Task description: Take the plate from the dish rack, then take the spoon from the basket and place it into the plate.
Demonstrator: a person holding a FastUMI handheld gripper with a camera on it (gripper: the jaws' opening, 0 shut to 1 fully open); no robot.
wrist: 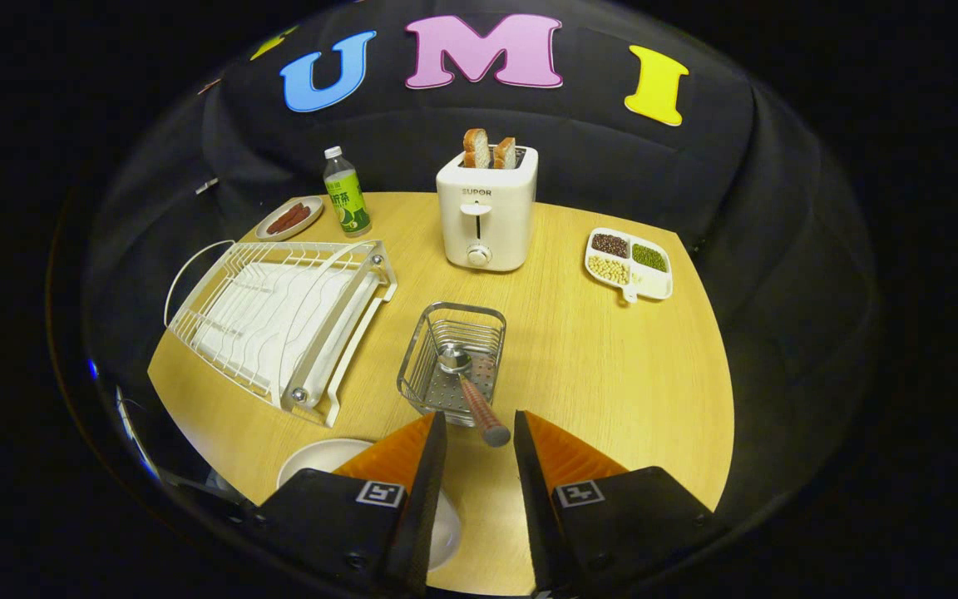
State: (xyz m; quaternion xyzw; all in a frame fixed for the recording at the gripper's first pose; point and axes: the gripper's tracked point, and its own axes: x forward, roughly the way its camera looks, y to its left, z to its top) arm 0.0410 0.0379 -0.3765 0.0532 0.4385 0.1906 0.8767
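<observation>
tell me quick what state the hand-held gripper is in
Hand-held gripper: open, holding nothing; wooden-handled metal spoon's handle end lies between its fingertips, untouched.

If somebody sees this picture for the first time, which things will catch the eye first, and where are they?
The white toaster with two bread slices stands at the back of the table. The open gripper points at the wire basket just ahead; the handle of the spoon reaches out between the fingertips. The white dish rack lies left of the basket, and the white plate sits beside and under the left finger.
</observation>
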